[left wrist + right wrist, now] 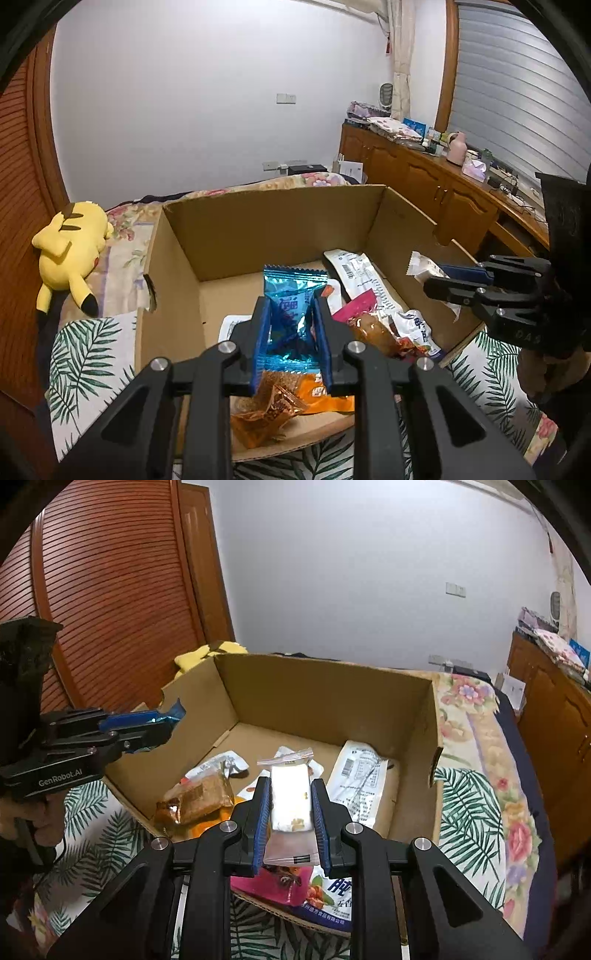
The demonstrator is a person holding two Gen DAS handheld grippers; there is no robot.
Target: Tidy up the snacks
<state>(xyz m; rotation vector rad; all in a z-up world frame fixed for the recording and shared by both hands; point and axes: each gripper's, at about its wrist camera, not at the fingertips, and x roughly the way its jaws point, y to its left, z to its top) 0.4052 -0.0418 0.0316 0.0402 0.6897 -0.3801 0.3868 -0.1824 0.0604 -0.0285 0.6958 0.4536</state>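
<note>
My left gripper (pixel 290 306) is shut on a shiny blue snack packet (pixel 291 314), held above the open cardboard box (pixel 258 229). The same gripper (pixel 168 720) shows at the left of the right wrist view, blue foil poking from its tip. My right gripper (pixel 290 786) is shut on a clear-wrapped white snack bar (pixel 290 797), also over the box (pixel 325 698). In the left wrist view that gripper (pixel 430 280) reaches in from the right with the white wrapper (pixel 424 267) at its tip. Inside the box lie several packets: an orange one (pixel 269 410), a pink one (pixel 356 308), a long white one (pixel 360 273) and a brown one (pixel 199 799).
The box stands on a leaf-patterned cloth (pixel 85 354) over a floral bedspread (pixel 476 716). A yellow plush toy (pixel 70 247) lies left of the box. A wooden cabinet (pixel 424 177) with clutter lines the right wall; a slatted wooden door (pixel 110 602) is at the left.
</note>
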